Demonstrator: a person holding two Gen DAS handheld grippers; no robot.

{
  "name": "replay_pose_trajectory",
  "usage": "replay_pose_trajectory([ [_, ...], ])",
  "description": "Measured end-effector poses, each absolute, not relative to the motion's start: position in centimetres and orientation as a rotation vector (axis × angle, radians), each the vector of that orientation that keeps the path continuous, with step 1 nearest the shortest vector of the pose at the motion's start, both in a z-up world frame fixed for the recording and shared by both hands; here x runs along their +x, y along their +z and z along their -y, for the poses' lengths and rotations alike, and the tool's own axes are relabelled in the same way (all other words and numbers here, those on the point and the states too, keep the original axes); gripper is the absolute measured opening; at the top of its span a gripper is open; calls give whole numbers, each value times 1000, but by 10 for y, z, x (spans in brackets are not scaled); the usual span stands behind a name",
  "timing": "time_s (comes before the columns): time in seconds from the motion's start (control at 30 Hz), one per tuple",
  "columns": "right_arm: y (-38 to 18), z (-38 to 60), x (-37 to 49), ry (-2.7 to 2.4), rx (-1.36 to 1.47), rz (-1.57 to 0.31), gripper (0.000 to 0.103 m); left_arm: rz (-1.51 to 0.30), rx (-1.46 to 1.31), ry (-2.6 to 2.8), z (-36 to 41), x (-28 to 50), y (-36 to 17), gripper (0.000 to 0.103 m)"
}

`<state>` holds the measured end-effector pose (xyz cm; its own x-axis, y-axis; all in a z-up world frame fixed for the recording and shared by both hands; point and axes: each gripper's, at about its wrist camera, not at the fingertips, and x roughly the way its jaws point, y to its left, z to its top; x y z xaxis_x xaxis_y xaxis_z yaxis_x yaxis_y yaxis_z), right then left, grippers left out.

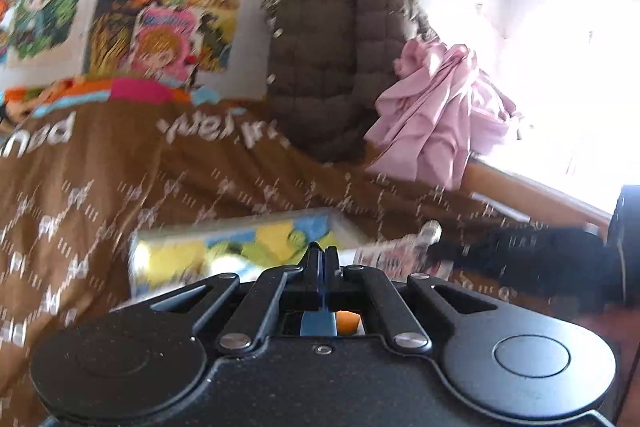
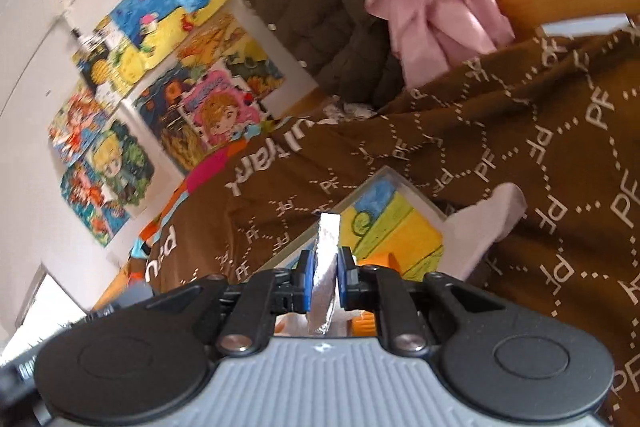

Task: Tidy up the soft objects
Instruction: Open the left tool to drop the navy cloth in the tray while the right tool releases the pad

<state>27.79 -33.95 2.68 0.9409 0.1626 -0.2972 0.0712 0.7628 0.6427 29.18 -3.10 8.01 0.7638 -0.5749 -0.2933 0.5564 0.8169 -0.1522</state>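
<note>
The silver foil-like strip point(image 2: 326, 267) is clamped between the blue pads of the right gripper point(image 2: 325, 267), above a coloured drawing point(image 2: 384, 223) on the brown patterned blanket point(image 2: 560, 131). Left gripper point(image 1: 323, 259): jaws fully closed, empty.

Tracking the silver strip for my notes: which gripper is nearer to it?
Right. The right gripper has its jaws clamped on the silver strip; the left gripper is shut and empty, strip unseen in its view.
</note>
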Motion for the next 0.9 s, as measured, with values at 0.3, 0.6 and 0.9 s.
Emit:
replay_pose_trajectory([
  [0.3,-12,377,303,-38,860,-382,13,-306,-39,-659,97,352,87,0],
  [0.6,-32,384,318,-61,884,-421,14,-401,-30,-625,123,378,36,0],
  [0.9,-33,381,319,-82,851,-460,18,-506,-30,-586,116,387,2,0],
])
